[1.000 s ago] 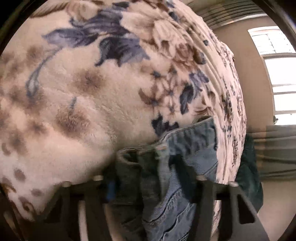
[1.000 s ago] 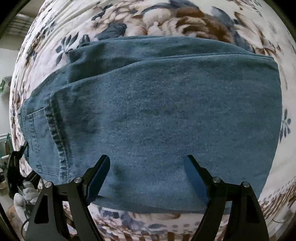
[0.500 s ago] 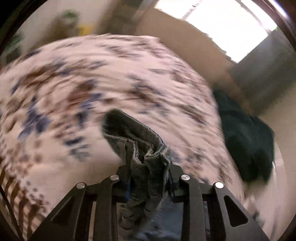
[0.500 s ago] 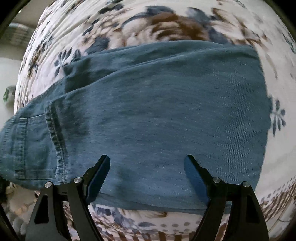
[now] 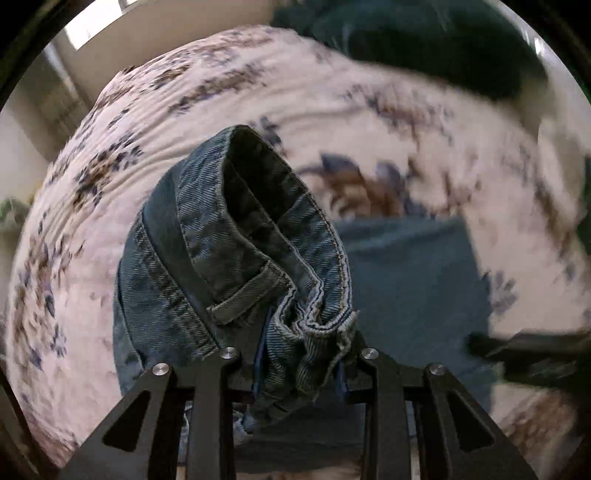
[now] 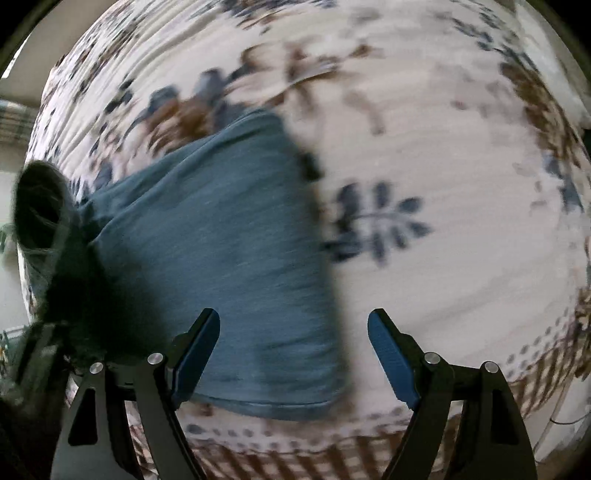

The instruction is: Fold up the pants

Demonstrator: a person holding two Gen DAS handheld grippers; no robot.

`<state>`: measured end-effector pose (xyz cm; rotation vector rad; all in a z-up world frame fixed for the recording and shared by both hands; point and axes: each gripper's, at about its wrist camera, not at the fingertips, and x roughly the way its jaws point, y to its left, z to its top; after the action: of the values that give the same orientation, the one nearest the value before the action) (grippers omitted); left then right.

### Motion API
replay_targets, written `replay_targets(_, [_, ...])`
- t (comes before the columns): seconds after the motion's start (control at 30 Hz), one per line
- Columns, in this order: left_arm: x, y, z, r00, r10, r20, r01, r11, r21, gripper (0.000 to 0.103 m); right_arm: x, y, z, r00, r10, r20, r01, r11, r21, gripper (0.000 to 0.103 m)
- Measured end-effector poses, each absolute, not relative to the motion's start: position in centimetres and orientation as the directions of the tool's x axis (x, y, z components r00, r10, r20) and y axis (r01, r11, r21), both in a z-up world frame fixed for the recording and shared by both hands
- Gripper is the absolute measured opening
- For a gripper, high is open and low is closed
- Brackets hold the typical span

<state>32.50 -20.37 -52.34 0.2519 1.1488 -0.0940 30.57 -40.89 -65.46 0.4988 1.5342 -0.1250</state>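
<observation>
Blue denim pants point(image 6: 221, 240) lie folded on a floral blanket point(image 6: 443, 184). My left gripper point(image 5: 301, 363) is shut on the bunched waistband point(image 5: 240, 240) and holds it lifted above the bed; the flat folded part point(image 5: 406, 277) lies beyond it. In the right wrist view the lifted waistband point(image 6: 40, 206) hangs at the far left, with the left gripper dark below it. My right gripper point(image 6: 293, 354) is open and empty, hovering over the right edge of the folded denim near the blanket's front edge.
A dark green cloth pile point(image 5: 424, 40) sits at the far side of the bed. The right gripper's black arm point(image 5: 532, 354) shows at the right of the left wrist view. A wall and window point(image 5: 96, 29) lie beyond the bed.
My left gripper has closed on the waistband, lifted it and swung it over toward the folded legs. My right gripper has shifted right, so the denim sits further left in its view.
</observation>
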Motion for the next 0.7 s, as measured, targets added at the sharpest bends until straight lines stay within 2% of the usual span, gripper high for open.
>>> replay_targets(0.23, [32.0,-22.0,-56.1,0.359,0.136,-0.923,0.259,0.936,0.239,0.026,30.0,-44.1,-64.9,0.072,0.224,-0.972,0.389,0.891,0.234,0.084])
replay_targets(0.4, [31.7,-22.7,-54.4,0.345,0.154,-0.926,0.241,0.939,0.246,0.038,30.2,-43.1,-64.4,0.079,0.233,-0.969,0.344,0.906,0.246,0.084])
replay_targets(0.43, [31.3,-22.5,-53.2,0.352,0.147,-0.924,0.221,0.947,0.235,0.046,30.4,-42.9,-64.0,0.089,0.253,-0.963,0.328,0.906,0.269,0.086])
replay_targets(0.47, [30.9,-22.1,-52.1,0.364,0.133,-0.922,0.203,0.955,0.218,0.064,30.7,-42.6,-63.7,0.096,0.270,-0.958,0.316,0.904,0.287,0.086])
replay_targets(0.53, [30.1,-21.3,-50.1,0.393,0.120,-0.912,0.175,0.964,0.202,0.093,31.6,-41.8,-63.2,0.111,0.308,-0.945,0.296,0.897,0.327,0.085])
replay_targets(0.6, [29.0,-19.6,-47.9,0.426,0.129,-0.896,0.132,0.970,0.203,0.094,32.2,-41.1,-62.5,0.134,0.380,-0.915,0.271,0.874,0.403,0.085])
replay_targets(0.7, [28.2,-15.8,-46.0,0.433,0.220,-0.874,0.042,0.964,0.264,0.094,34.0,-38.8,-62.2,0.138,0.501,-0.855,0.216,0.827,0.519,0.086])
